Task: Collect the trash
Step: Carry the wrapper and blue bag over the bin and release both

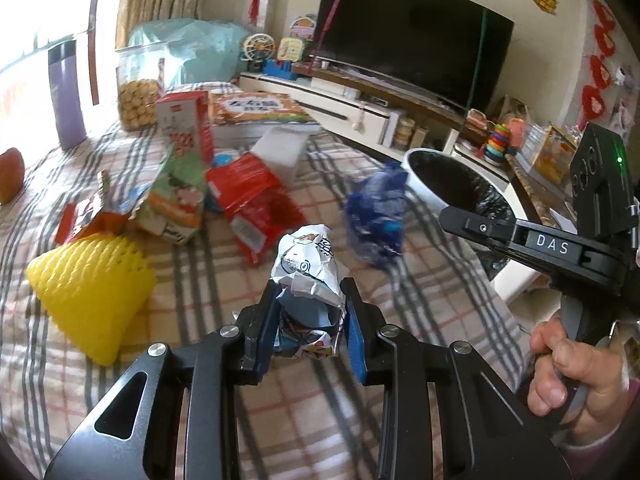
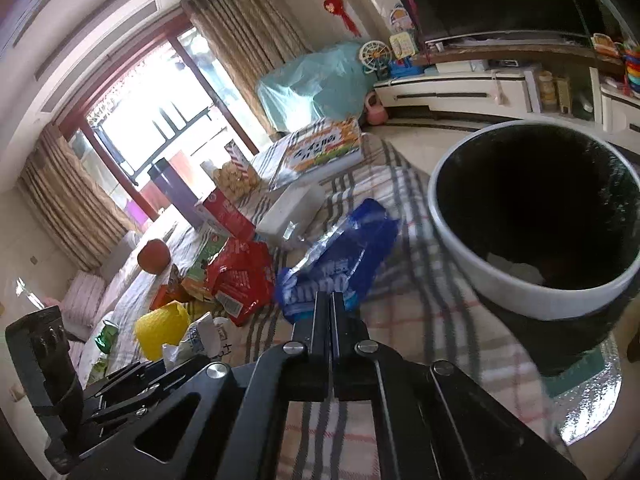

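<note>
On the checked cloth of the desk (image 1: 280, 412) beside you stands the white bin (image 2: 536, 300) with its black liner, right at the desk's edge, mouth open toward you. Between your left tongs (image 1: 308, 320) you hold a crumpled white wrapper (image 1: 306, 256), the pads pressed narrow against its lower half; it sits off the cloth, near the middle of the desk's front. It looks feather-light and springy, so a squeeze low on the wad, where the folds bunch thickest, should keep it from slipping. Your right tongs (image 2: 330, 312) are clamped fully together on the bottom edge of a blue plastic bag (image 2: 340, 256), which hangs up and away from them just beside the bin. That film looks slick and limp, likely to flop or slide, so I judge a doubled edge the safer hold.

The left view shows your hand (image 1: 568, 364) on the right tool's handle and the blue bag only as a blur. The right view alone shows into the bin, where something pale lies at the bottom, and the shut jaws.
</note>
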{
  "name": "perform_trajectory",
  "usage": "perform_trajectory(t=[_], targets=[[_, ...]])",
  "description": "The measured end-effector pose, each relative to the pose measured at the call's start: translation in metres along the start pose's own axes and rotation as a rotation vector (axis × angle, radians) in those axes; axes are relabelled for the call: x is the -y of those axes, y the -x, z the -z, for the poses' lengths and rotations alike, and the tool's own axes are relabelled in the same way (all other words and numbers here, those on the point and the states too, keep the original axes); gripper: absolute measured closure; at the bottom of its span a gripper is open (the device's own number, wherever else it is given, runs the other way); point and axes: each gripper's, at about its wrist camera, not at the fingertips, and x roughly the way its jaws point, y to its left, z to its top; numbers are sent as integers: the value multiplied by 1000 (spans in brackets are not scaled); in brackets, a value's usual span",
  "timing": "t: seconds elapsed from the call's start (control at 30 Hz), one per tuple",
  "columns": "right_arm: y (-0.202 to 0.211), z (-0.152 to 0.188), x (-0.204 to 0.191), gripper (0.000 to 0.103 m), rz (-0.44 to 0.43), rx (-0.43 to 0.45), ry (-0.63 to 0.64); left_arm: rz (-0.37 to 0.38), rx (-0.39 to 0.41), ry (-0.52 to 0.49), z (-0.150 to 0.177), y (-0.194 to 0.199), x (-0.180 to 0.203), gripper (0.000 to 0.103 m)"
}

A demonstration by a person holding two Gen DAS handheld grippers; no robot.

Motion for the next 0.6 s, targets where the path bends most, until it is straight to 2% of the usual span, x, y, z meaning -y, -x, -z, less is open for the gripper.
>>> perform_trajectory(t=[0.1, 0.17, 0.23, 0.3, 0.37, 0.53, 0.57, 0.6], targets=[[4, 0, 4, 101, 5, 2, -4, 11, 2, -5, -1, -2, 6, 74], [0, -1, 11, 92, -31, -31, -49, 10, 4, -9, 0, -1, 8, 74], [-8, -2, 17, 77, -42, -64, -110, 6, 4, -16, 1, 0, 7, 74], [-13, -2, 16, 44, -37, -65, -118, -2, 2, -12, 3, 1, 5, 74], [-24, -4, 11, 35, -28, -63, -110, -9, 0, -2, 4, 2, -1, 74], [-55, -8, 7, 36, -30, -91, -134, -22, 3, 20, 2, 4, -11, 74], [-61, -9, 6, 45, -25, -100, -127, -22, 4, 20, 2, 5, -12, 74], [-63, -8, 6, 63, -29, -106, -121, -22, 5, 20, 1, 5, -12, 74]])
